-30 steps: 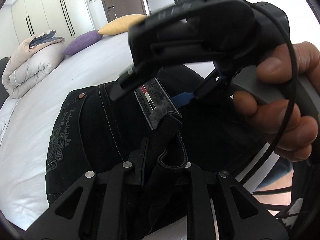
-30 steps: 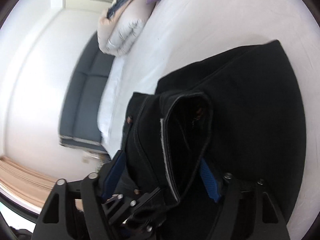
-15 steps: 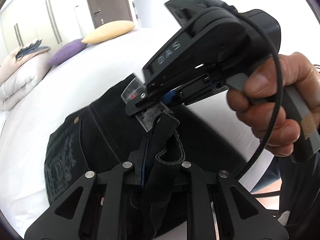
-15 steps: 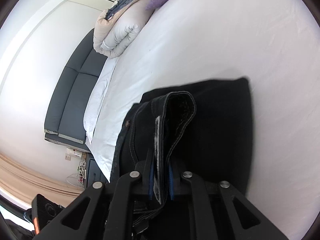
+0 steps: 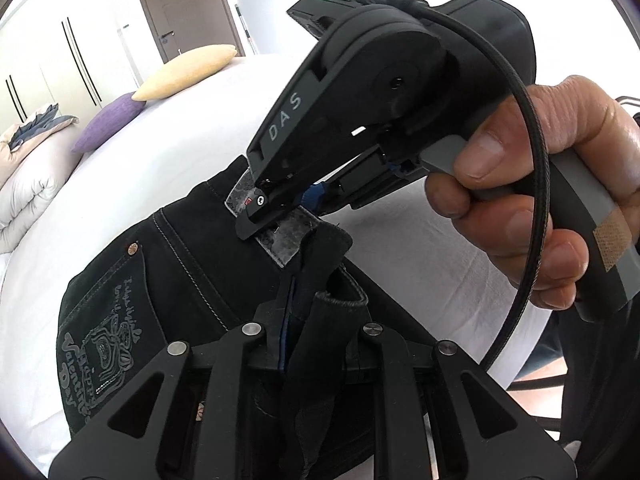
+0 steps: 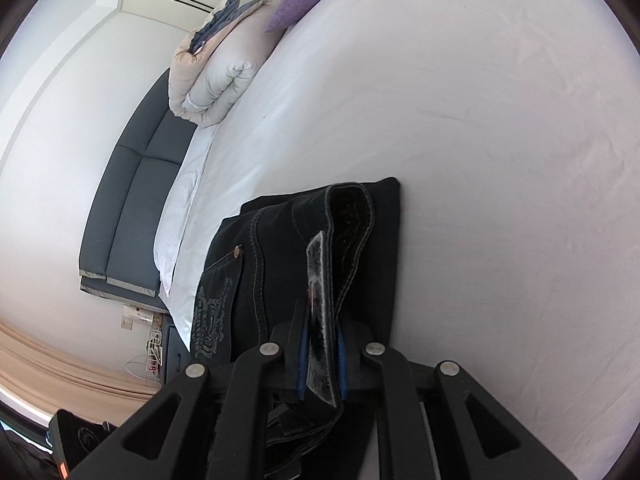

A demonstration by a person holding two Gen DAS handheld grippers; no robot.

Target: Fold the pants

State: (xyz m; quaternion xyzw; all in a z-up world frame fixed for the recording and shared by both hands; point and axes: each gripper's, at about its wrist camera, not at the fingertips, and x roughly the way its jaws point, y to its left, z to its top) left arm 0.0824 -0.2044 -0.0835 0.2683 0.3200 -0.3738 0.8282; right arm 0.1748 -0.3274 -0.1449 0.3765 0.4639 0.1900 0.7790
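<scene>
Pants gripped at the waistband by both grippers

Pillows, purple (image 5: 106, 122) and yellow (image 5: 186, 70), and a rolled duvet (image 6: 216, 76) lie far up the bed (image 6: 500, 160). The right gripper (image 5: 276, 216), in the person's hand (image 5: 532, 208), hides part of the waistband. Black pants (image 5: 168, 280) lie on the sheet; the left gripper (image 5: 310, 332) pinches a fold, and the right, wide a second ago, is now closed on the leather patch (image 6: 320, 344)

Left black two-finger tool (image 5: 304, 344) pinched tight on a fold of black denim pants (image 5: 192, 248), pointing steeply down. Right black two-finger tool (image 6: 322, 364) jaws have just been closing, now clamped on the waistband, angled down; bare right hand (image 5: 532, 208) wrapped round its grey handle
</scene>
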